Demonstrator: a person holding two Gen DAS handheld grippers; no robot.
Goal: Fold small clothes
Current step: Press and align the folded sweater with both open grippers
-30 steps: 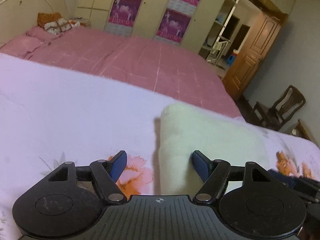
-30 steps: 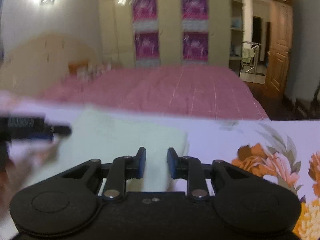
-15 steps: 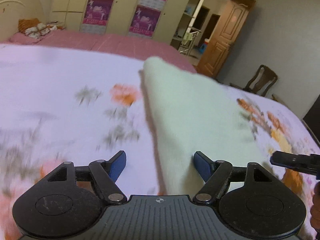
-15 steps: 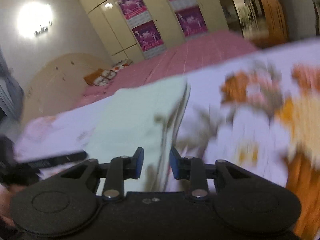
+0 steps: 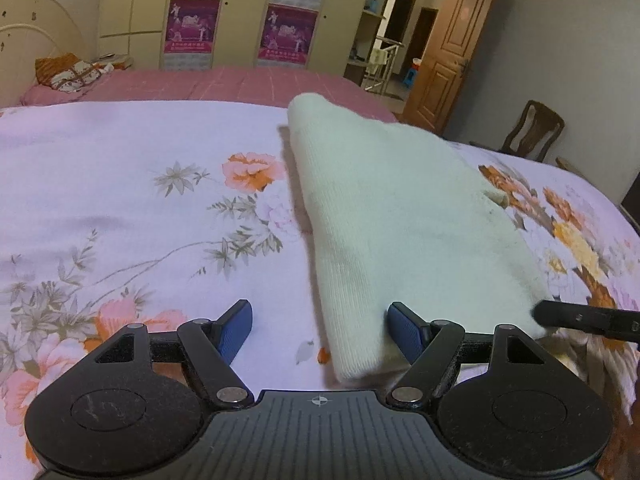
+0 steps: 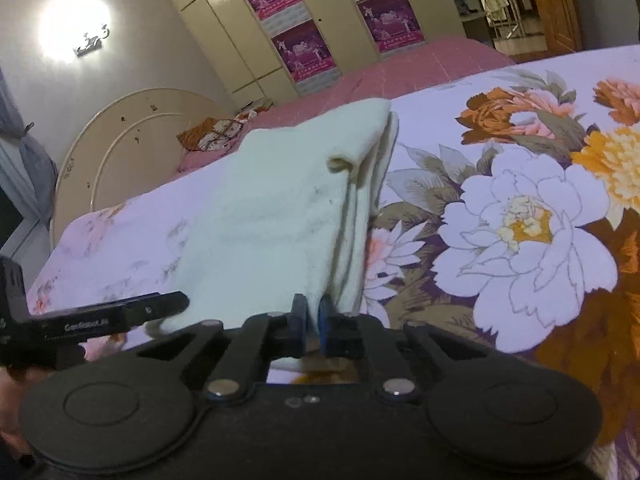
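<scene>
A cream knitted garment, folded into a long strip, lies on the floral sheet. My left gripper is open and straddles the strip's near left corner: one blue pad is over the sheet, the other on the cloth. In the right wrist view the garment shows its stacked layers along its right side. My right gripper is at the strip's near right end, its jaws closing to a narrow gap with the cloth edge pinched between the pads. A finger of the left gripper reaches in from the left.
A second bed with a pink cover stands beyond the floral sheet, with a wardrobe behind it. A wooden chair and a wooden door are at the right. A person's hand shows at the lower left.
Both grippers have drawn back along the garment to its near end. The right jaws went from apart to almost together on the cloth edge. The left jaws stayed wide.
</scene>
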